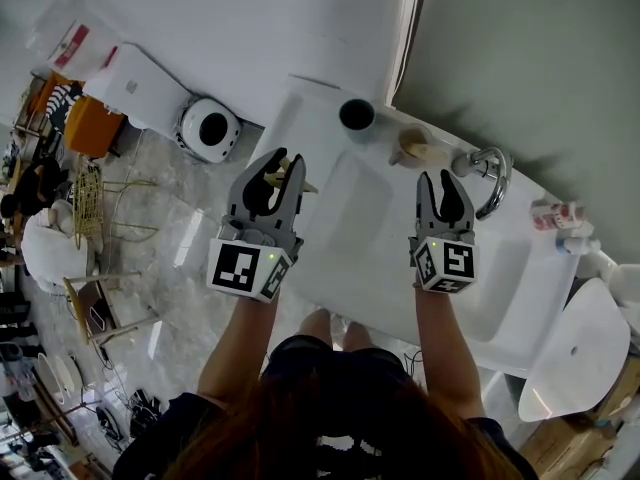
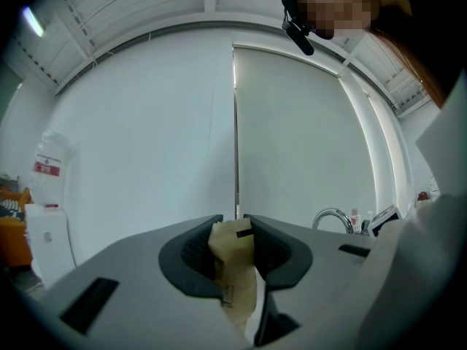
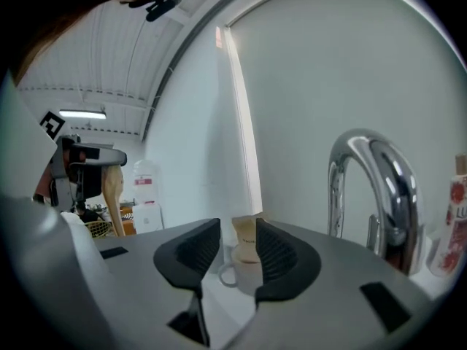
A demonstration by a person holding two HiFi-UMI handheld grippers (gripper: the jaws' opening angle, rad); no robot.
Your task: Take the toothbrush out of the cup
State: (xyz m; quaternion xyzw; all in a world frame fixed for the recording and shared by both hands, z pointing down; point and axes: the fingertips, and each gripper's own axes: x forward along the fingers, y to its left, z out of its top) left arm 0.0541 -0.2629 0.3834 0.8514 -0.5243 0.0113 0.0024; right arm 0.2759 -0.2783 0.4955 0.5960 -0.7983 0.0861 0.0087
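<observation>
1. A white counter (image 1: 300, 118) with a sunken basin (image 1: 380, 258) runs along a pale wall (image 1: 250, 28).
2. At its back edge stand a dark cup (image 1: 356, 115), a white cup (image 1: 412, 148) and a faucet (image 1: 490, 173), the white cup between the other two. A red-and-white bottle (image 1: 555, 215) lies beyond the faucet.
3. The faucet is a shiny chrome arch. The white cup has a small loop handle and looks smooth. The dark cup is round with a black mouth.
4. A tan piece (image 3: 246, 243) stands upright in the white cup, poking above its rim.
5. The toothbrush (image 2: 235, 265), flat, tan and paper-like with small dark print, is out of the cup, in the left gripper (image 1: 284, 166), whose ribbed dark fingers (image 2: 193, 250) are clenched on it from both sides.
6. The right gripper (image 1: 445, 190) has its fingers (image 3: 281, 254) spread and grasps nothing. The white cup sits ahead of them, apart.
7. The person (image 1: 340, 408) holds both grippers out roughly level toward the wall, the left over the counter's left edge, the right over the basin near the faucet.
</observation>
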